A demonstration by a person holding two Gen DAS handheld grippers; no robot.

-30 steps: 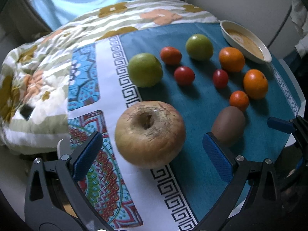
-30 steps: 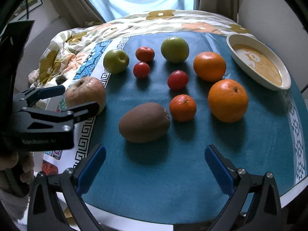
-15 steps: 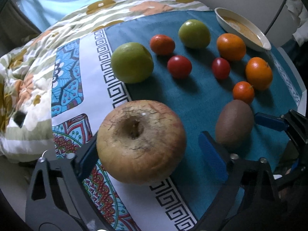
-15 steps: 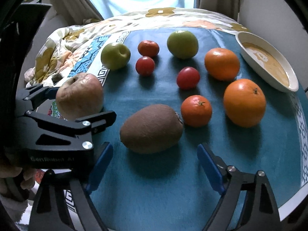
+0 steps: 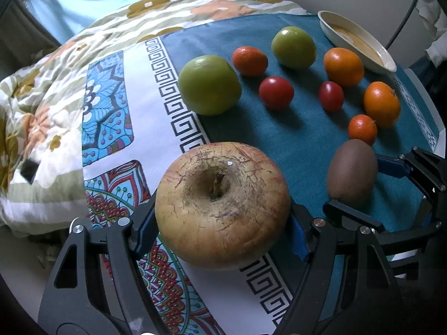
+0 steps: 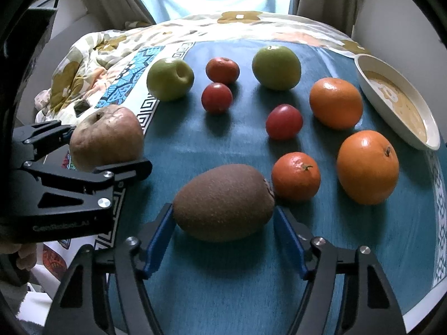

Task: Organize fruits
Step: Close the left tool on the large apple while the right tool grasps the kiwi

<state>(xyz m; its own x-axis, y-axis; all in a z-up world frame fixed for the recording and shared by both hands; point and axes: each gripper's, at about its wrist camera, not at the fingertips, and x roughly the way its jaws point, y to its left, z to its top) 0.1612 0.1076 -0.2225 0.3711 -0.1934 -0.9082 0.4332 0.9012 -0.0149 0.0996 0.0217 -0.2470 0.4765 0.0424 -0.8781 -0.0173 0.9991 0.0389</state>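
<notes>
My left gripper (image 5: 220, 231) is shut on a wrinkled yellowish apple (image 5: 222, 205) at the cloth's left edge; that apple also shows in the right wrist view (image 6: 106, 138). My right gripper (image 6: 223, 237) is shut on a brown kiwi (image 6: 223, 202), its blue pads (image 6: 159, 240) touching both ends. The kiwi also shows in the left wrist view (image 5: 352, 176). Beyond lie two green apples (image 6: 170, 79) (image 6: 276, 68), red tomatoes (image 6: 217, 97), a small mandarin (image 6: 296, 176) and two oranges (image 6: 368, 167) (image 6: 336, 103) on the teal cloth (image 6: 237, 139).
A white oval dish (image 6: 430, 128) with a brown pattern stands at the right edge of the table. A bunched floral quilt (image 5: 42, 89) lies to the left and behind. The table's near edge runs just under both grippers.
Both grippers moved forward and closed: the left jaws came in onto the wrinkled apple, the right jaws onto the kiwi. The other fruits have not moved.
</notes>
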